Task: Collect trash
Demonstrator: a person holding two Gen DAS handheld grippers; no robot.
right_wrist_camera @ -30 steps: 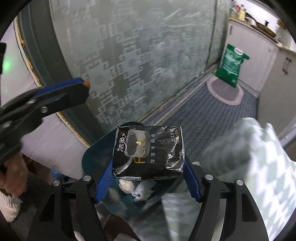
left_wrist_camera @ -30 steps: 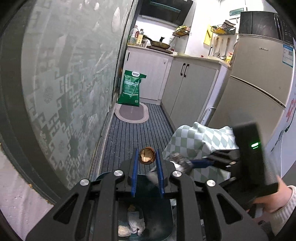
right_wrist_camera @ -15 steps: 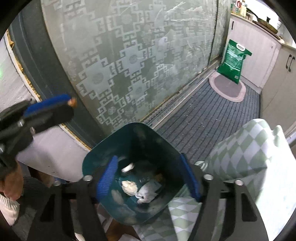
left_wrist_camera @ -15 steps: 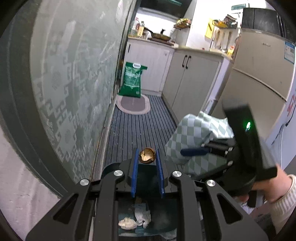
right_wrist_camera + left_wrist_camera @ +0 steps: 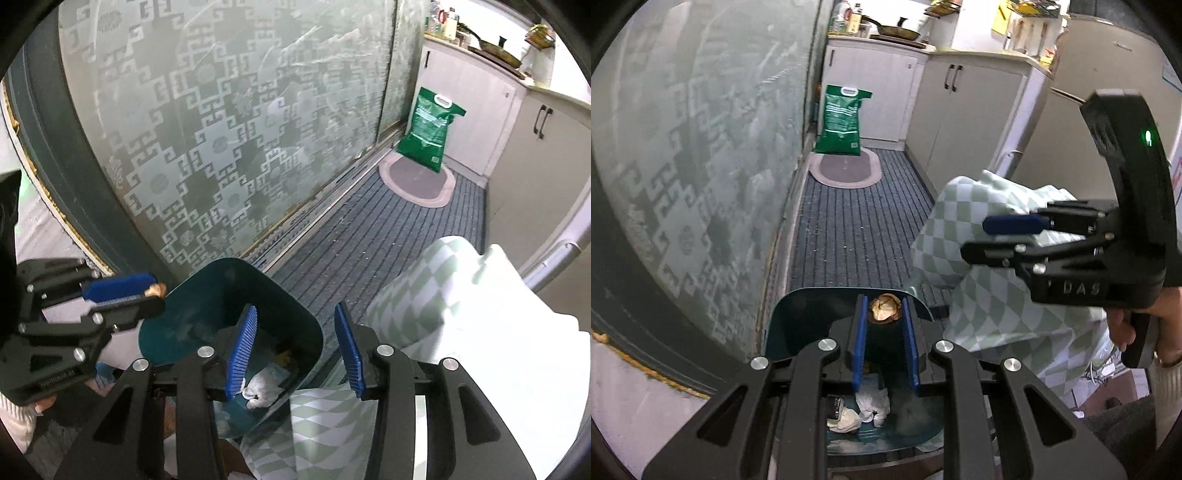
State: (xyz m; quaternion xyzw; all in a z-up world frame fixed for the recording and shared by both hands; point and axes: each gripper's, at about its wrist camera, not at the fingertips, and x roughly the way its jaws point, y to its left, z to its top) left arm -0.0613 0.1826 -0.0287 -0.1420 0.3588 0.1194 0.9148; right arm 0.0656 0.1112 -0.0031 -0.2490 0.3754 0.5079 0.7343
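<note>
**Q:** Walnut shell (image 5: 884,309) and trash bin (image 5: 798,314): how do they lie relative to each other?

**A:** Left gripper (image 5: 884,314) has its jaws clamped on the walnut shell at the very tips of the blue pads. In the left wrist view the shell sits just inside the bin's far rim, with the open mouth below and nearer. The bin's floor shows crumpled tissues (image 5: 871,404) and a dark packet (image 5: 834,406).

**Q:** Which hand is nearer the release?

**A:** The left, judged from the views. Seen from the right wrist, the left gripper's tip reaches only the bin's left rim, so the shell may be over the edge rather than the centre. A short advance inward looks prudent before the jaws part.

**Q:** Status of the right gripper (image 5: 295,347)?

**A:** Jaws stand apart and empty, having just been closing. They hover over the bin's right side beside a green-checked cloth (image 5: 436,295).
</note>
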